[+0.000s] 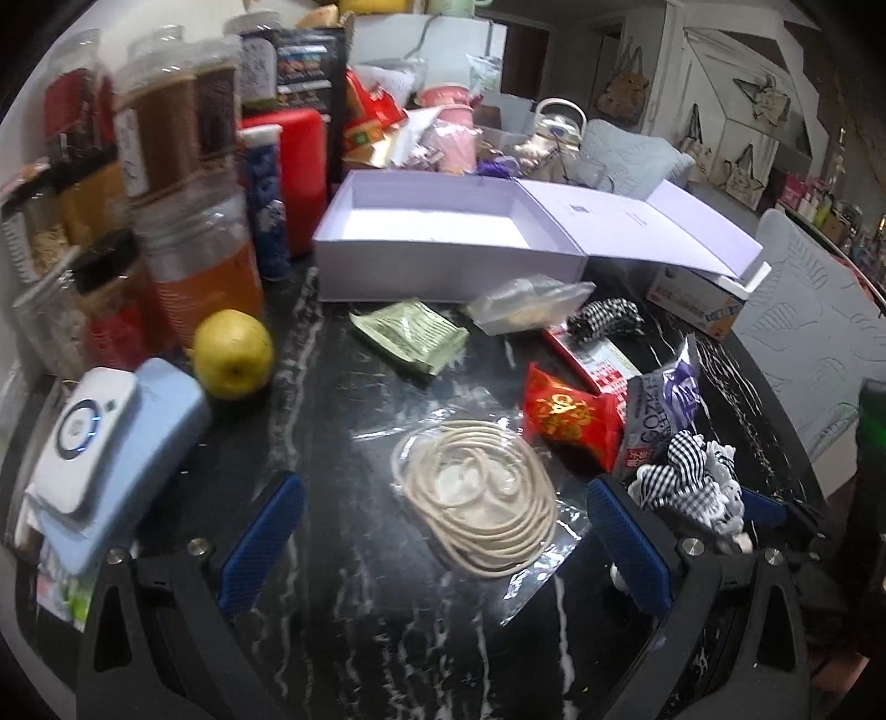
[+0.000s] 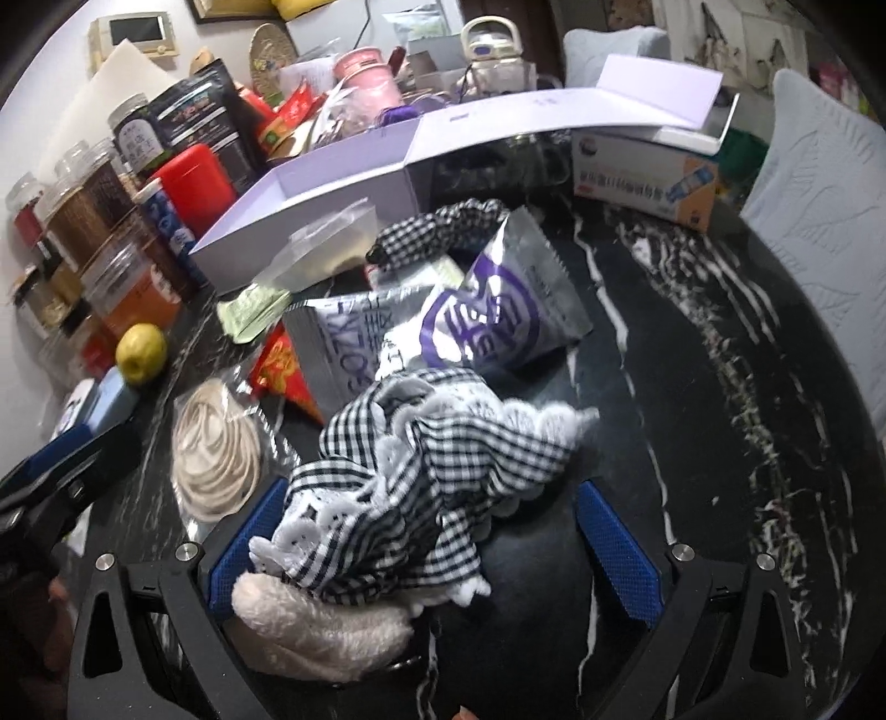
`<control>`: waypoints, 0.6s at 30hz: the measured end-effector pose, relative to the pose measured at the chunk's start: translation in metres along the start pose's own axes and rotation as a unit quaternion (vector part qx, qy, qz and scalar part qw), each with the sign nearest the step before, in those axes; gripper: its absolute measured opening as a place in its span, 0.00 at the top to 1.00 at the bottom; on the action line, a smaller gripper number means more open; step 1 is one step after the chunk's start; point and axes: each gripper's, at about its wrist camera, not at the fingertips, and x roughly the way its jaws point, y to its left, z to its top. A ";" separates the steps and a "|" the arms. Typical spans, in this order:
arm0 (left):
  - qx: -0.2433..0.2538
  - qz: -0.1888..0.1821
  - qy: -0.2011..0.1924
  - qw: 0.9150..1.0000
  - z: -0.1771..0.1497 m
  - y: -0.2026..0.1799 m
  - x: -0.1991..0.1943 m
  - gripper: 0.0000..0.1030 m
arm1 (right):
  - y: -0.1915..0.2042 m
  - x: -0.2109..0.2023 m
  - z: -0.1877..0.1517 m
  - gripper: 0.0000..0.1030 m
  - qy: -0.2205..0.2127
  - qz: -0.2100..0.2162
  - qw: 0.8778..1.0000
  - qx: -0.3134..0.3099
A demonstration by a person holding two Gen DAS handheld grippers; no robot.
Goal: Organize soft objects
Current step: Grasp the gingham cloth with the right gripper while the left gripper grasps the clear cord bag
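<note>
A left gripper [image 1: 443,531] hangs with blue fingers spread wide over a coil of cream cord [image 1: 480,501] at lower centre of a black marble table [image 1: 332,609]. The right gripper [image 2: 437,548], fingers also apart, frames a checked lace-trimmed cloth [image 2: 410,498] and a fluffy cream piece [image 2: 315,626] at lower centre, gripping neither. An open lavender box [image 1: 443,243] sits at upper centre.

- A black marble tabletop with white veins [image 1: 343,609] fills the foreground.
- Two pale blue quilted chair backs [image 2: 819,183] stand at its far edge.
- A white panelled wall [image 1: 720,83] rises behind — a dark doorway [image 1: 526,44] just beside it.
- A white wall-mounted control panel [image 2: 135,30] hangs at upper left.
</note>
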 end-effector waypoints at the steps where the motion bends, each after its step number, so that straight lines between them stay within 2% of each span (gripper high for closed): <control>1: 0.002 -0.002 0.005 1.000 0.001 -0.003 0.004 0.00 | 0.000 -0.002 -0.002 0.00 0.002 0.002 1.000 -0.008; 6: 0.003 -0.004 0.024 1.000 0.004 -0.011 0.022 0.00 | -0.009 -0.013 -0.009 0.00 0.020 0.005 0.999 -0.030; 12: -0.023 0.027 0.058 0.998 0.005 -0.010 0.045 0.00 | -0.010 -0.025 -0.011 0.00 0.005 -0.032 0.997 -0.076; 14: -0.047 0.019 0.084 0.995 0.003 -0.005 0.057 0.00 | -0.007 -0.026 -0.012 0.00 0.002 -0.029 0.996 -0.088; 16: -0.044 0.031 0.077 0.996 0.003 -0.008 0.058 0.00 | -0.005 -0.024 -0.012 0.00 0.004 -0.021 0.995 -0.094; 18: -0.040 0.023 0.083 0.995 0.003 -0.011 0.062 0.00 | -0.002 -0.019 -0.012 0.00 0.008 -0.018 0.995 -0.098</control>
